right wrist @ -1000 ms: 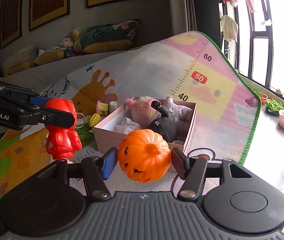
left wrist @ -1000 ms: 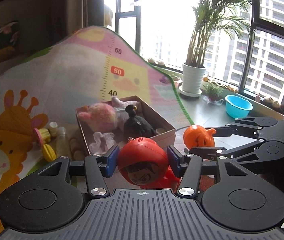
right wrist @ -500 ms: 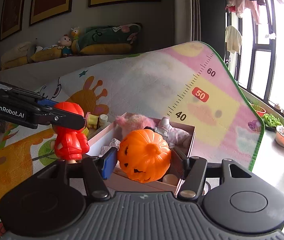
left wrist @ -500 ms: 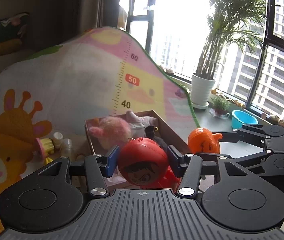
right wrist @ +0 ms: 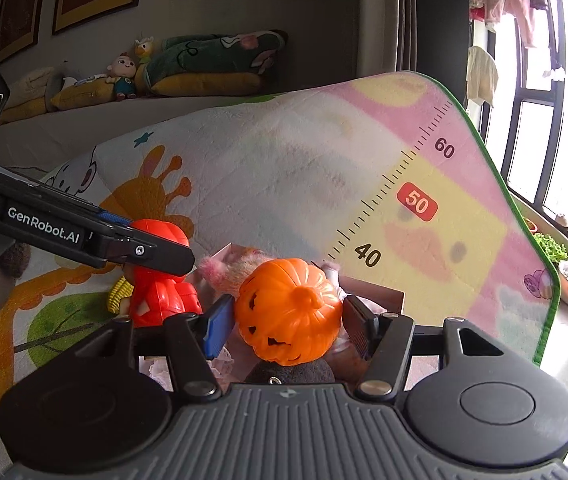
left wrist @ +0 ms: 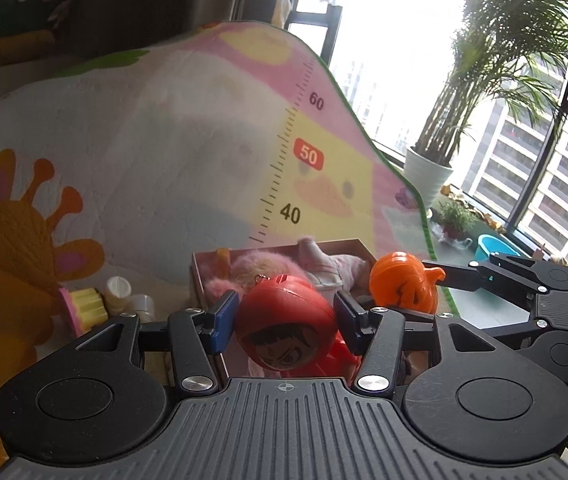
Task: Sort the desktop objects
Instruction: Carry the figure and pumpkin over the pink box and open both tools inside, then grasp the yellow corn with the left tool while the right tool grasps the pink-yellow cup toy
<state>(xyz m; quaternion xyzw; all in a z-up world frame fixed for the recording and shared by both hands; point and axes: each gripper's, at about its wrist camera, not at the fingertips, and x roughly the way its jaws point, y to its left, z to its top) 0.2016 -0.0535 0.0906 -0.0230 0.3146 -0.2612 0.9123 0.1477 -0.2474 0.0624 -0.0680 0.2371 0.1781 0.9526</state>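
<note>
Left wrist view shows the left gripper [left wrist: 287,322] clenched on one red figure toy [left wrist: 289,330]; its round head sits between the two blue pads, both pads touching it, and the body hangs below. At the left on the mat [left wrist: 156,152] lie one yellow-pink toy [left wrist: 84,310] and two small white bottles [left wrist: 118,289], near the box but apart from it. Behind the figure stands one cardboard box [left wrist: 200,276], open on top, with a pink plush [left wrist: 262,270] and a pale doll [left wrist: 335,270] inside. At the right, the right gripper [left wrist: 405,308] holds one orange pumpkin [left wrist: 401,282] above the right part of the box.

Right wrist view, from the left: the red figure toy [right wrist: 160,292] hangs in the left gripper [right wrist: 164,250] at the box's left edge, with a yellow corn toy [right wrist: 120,296] behind it. The right gripper [right wrist: 288,326] is closed on the orange pumpkin [right wrist: 289,308], held between both pads over the box [right wrist: 375,292]. A dark plush [right wrist: 291,372] lies under the pumpkin. The two held toys are near but apart. To the right the mat [right wrist: 463,248] is bare until its green edge.
</note>
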